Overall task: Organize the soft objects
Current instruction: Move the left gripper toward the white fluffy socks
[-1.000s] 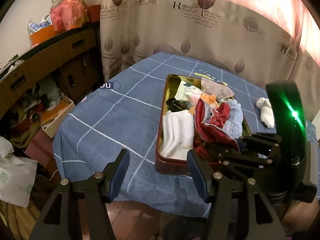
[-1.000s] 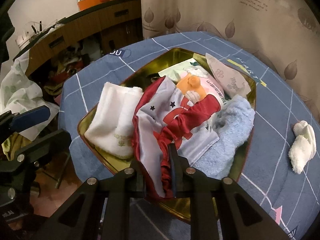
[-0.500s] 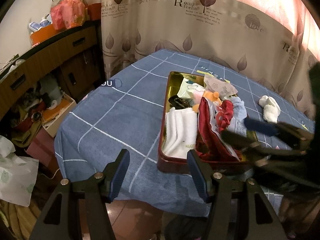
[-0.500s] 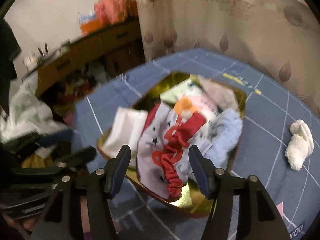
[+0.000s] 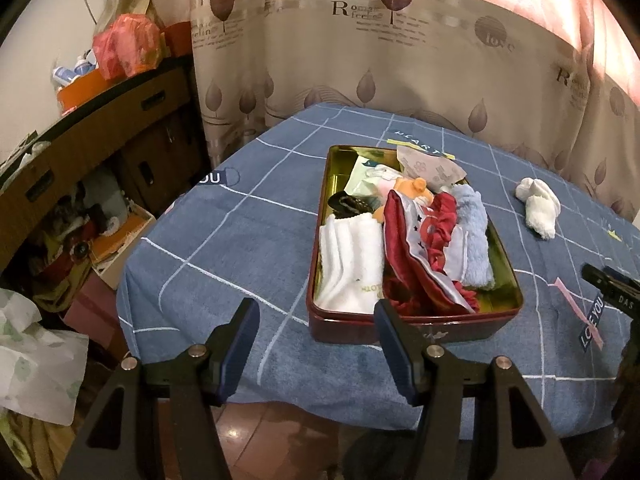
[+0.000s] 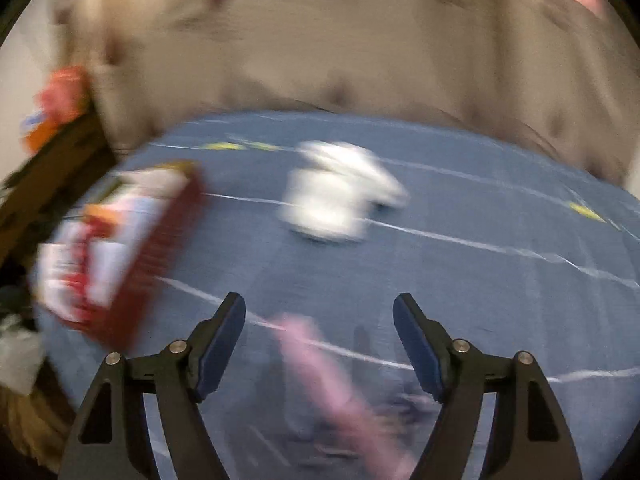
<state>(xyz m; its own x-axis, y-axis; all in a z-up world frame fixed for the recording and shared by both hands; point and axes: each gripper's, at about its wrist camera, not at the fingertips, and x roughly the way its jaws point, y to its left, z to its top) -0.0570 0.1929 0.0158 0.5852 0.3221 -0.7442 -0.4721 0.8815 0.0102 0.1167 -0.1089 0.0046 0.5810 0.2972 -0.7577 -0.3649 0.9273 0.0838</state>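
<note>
A red tin box (image 5: 412, 326) with a gold inside stands on the blue checked tablecloth (image 5: 240, 240). It holds a folded white towel (image 5: 352, 264), a red and white cloth (image 5: 420, 248), a light blue fluffy cloth (image 5: 474, 232) and other soft items. A white sock bundle (image 5: 538, 204) lies loose on the cloth to the right. My left gripper (image 5: 316, 340) hangs open and empty at the table's near edge, in front of the box. The right wrist view is blurred: my right gripper (image 6: 320, 340) has its jaws opening with nothing between them, the white bundle (image 6: 340, 192) ahead, the box (image 6: 132, 248) at left.
A leaf-print curtain (image 5: 400, 60) hangs behind the table. A wooden cabinet (image 5: 100, 132) with clutter beneath stands at left, with an orange tub and a red bag on top. A crumpled white bag (image 5: 36, 360) lies by the floor at lower left.
My right gripper let go of the red and white cloth in the box, opened, and swung right toward the white sock bundle. It has almost left the left wrist view. The left gripper stayed put.
</note>
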